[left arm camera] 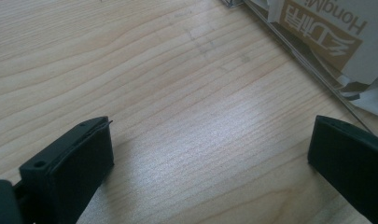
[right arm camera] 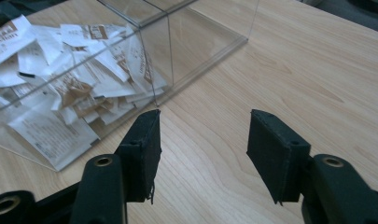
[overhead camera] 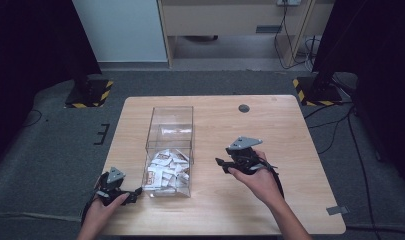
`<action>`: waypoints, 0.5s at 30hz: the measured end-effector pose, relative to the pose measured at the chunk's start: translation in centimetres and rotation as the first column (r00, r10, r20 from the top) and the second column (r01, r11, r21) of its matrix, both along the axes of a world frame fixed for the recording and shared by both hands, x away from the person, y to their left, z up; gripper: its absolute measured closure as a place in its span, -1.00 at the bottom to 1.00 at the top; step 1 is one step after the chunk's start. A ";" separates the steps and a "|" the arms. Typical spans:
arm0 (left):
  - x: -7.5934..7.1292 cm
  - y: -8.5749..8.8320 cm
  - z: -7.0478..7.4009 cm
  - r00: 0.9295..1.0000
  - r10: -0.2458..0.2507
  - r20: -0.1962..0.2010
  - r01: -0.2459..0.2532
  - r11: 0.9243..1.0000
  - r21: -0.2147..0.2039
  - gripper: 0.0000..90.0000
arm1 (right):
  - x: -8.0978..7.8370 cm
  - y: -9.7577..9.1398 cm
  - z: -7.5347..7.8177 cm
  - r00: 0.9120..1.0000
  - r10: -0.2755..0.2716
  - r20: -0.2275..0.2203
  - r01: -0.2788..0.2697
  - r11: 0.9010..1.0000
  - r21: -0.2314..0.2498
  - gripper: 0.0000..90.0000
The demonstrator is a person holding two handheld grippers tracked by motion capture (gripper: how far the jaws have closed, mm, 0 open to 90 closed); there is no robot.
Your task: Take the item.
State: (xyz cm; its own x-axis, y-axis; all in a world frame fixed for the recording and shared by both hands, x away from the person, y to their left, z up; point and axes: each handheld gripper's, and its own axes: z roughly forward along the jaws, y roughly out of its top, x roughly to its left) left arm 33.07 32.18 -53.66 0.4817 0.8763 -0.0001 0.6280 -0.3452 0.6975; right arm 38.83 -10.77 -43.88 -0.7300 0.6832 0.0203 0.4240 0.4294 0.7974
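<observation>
Pale wooden table [overhead camera: 270,135], grey carpet around it. Clear acrylic two-compartment box [overhead camera: 170,150]: near compartment heaped with white-and-brown paper sachets [overhead camera: 166,170], far one seemingly empty; sorting barely begun, by my reckoning. Left gripper [overhead camera: 135,192]: jaws wide, holding nothing, beside the box. Right gripper [overhead camera: 221,163]: jaws half apart, empty. Its own view shows the sachets through the wall; the left gripper view shows printed lettering.

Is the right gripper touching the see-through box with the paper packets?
Apart. In the right gripper view, bare table shows between the right gripper and the clear box; nothing sits between its jaws.
</observation>
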 end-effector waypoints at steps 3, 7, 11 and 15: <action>0.0 0.0 0.0 1.000 0.000 0.000 0.000 1.000 0.000 -1.00 | -0.1 0.5 0.4 1.000 0.017 0.002 -0.017 1.000 0.010 0.10; 0.0 0.0 0.0 1.000 0.000 0.000 0.000 1.000 0.000 -1.00 | -0.1 0.9 0.8 0.999 0.033 0.006 -0.033 0.999 0.022 0.15; 0.0 0.0 0.0 1.000 0.000 0.001 0.000 1.000 0.000 -1.00 | -0.1 1.3 1.1 0.999 0.041 0.010 -0.041 0.999 0.026 0.18; 0.0 0.0 0.0 1.000 0.000 0.001 0.000 1.000 0.000 -1.00 | -0.1 1.9 1.5 0.999 0.049 0.019 -0.050 0.998 0.031 0.25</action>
